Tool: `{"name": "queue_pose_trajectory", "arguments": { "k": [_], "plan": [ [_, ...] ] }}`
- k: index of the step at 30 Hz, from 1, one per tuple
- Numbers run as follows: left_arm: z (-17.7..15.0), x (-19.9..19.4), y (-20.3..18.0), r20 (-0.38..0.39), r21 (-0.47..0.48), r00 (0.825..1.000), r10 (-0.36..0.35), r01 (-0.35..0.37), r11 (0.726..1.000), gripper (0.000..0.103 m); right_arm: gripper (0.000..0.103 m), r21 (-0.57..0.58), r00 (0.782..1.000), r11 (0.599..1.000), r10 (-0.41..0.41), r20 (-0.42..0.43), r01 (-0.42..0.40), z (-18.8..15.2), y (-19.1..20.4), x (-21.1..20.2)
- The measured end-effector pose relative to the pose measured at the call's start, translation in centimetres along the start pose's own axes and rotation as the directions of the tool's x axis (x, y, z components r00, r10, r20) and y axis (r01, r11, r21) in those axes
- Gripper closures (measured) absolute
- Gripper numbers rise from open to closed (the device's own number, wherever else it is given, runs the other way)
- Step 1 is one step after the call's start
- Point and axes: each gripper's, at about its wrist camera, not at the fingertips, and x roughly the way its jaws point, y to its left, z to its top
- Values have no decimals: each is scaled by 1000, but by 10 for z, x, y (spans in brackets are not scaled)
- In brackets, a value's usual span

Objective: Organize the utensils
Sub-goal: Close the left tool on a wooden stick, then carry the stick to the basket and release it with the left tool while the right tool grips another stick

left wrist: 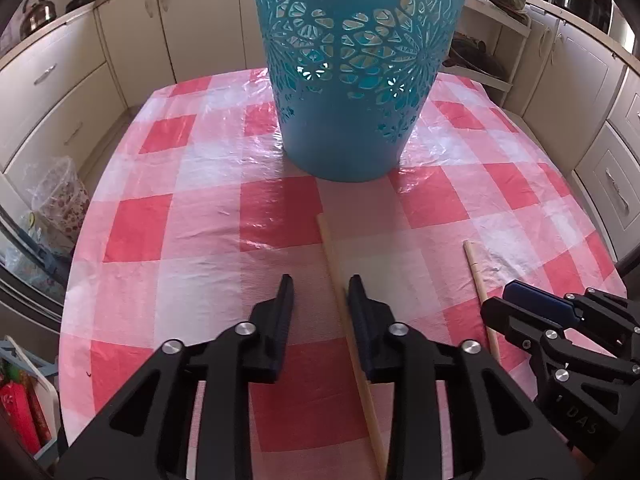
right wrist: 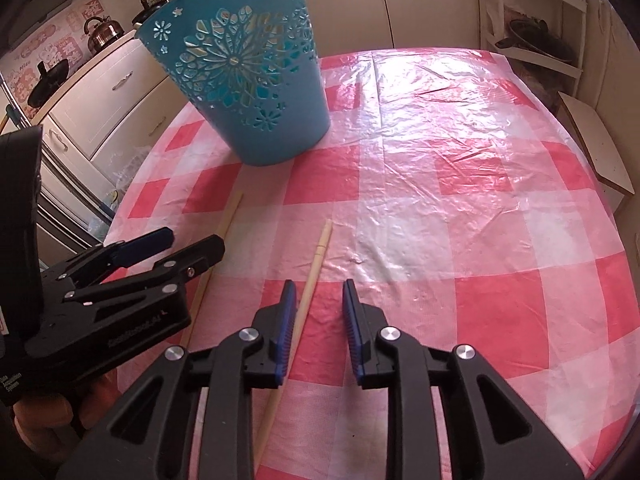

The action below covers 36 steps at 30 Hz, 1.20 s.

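While both tongs stand spread, the left tongs (left wrist: pixel 318 292) and right tongs (right wrist: pixel 318 294) each straddling one chopstick (left wrist: pixel 348 328) (right wrist: pixel 306 300) flat on the checked counter (right wrist: pixel 460 200) near the blue basket (left wrist: pixel 352 72), an off-centre pinch could roll either stick away.

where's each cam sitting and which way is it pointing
Left wrist: on the left gripper, angled down over the table toward the blue basket; a chopstick lies between its fingers, right gripper at the right edge.
Right wrist: on the right gripper, angled down at the checked tablecloth; second chopstick beside its left finger, left gripper at left.
Shared: basket, both chopsticks, cloth.
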Motion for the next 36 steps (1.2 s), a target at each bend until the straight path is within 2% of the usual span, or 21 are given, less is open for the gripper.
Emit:
{"name": "queue_pose_trajectory", "arguments": {
  "k": [3,6,10,11,12,13,15,17,21,25,30,33,36],
  "plan": [
    [-2,-2,13,3,-52,1000,-10,10,999,97,77,-44,999,999,-30,12,31,0,8,1],
    [-10,-8,24,11,-88,1000,-22,22,996,98,73,-87,998,995,-50,28,52,-1,16,4],
    [-20,-14,31,-1,-105,999,-35,34,994,98,73,-154,997,985,-72,34,77,-2,25,7],
    [-21,-14,34,-8,-106,999,-38,37,994,97,78,-167,997,983,-71,32,75,-2,26,7],
    [-20,-15,35,-16,-102,999,-35,33,994,96,89,-181,997,981,-68,27,72,-3,27,8],
    [-19,-14,37,-21,-99,999,-28,25,995,94,93,-188,998,980,-65,26,69,-4,28,7],
    [-16,-14,40,-31,-94,1000,-4,1,996,74,94,-188,998,980,-59,23,62,-4,28,8],
    [-13,-12,42,-38,-94,999,22,-25,995,65,94,-177,999,983,-51,20,54,-3,27,8],
    [-11,-9,38,-44,-57,998,46,-48,997,65,91,-148,999,988,-45,21,48,-3,23,8],
    [-11,-7,31,-36,-16,997,65,-66,998,65,91,-168,998,984,-61,29,65,-5,27,7],
    [-10,-8,26,-22,12,998,53,-52,999,80,95,-162,999,986,-43,30,48,-4,26,7],
    [-11,-8,19,-13,44,999,30,-30,999,97,92,-151,999,988,-40,26,44,-3,25,8],
    [-11,-9,16,-5,63,999,36,-36,997,98,91,-184,997,981,-64,32,69,-5,30,9]
  ]
}}
